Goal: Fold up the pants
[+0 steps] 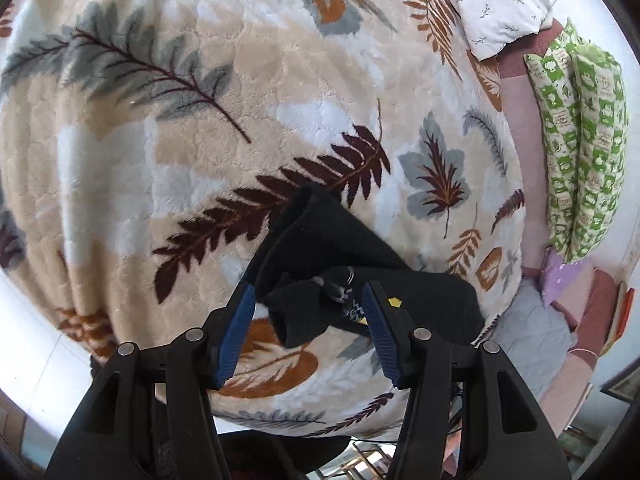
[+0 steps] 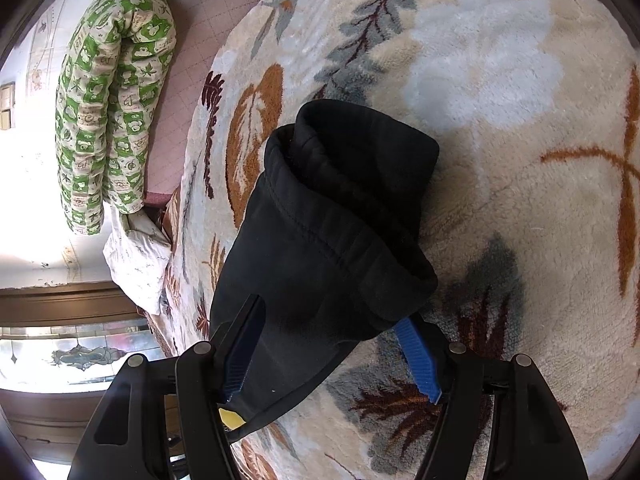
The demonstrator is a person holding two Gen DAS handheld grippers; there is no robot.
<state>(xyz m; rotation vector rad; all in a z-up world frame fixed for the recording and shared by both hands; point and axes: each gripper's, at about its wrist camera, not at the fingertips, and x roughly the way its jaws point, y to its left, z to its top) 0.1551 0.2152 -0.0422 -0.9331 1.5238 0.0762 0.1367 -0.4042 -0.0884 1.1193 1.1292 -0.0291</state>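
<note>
Black pants (image 2: 320, 248) on blanket (image 1: 160, 160) | left gripper (image 1: 310, 300) spread above | right gripper (image 2: 332, 320) spread, straddling them

Black pants (image 2: 320, 240) lie on a cream blanket (image 1: 160, 160) patterned with grey, rust-orange and dark maroon leaves. A green-and-cream patchwork-print quilt (image 2: 112, 100) rests on pink bedding (image 2: 200, 20). A white pillow (image 1: 492, 0) carries tiny grey sprigs. Both tongs are black with blue pads (image 1: 236, 336).
</note>
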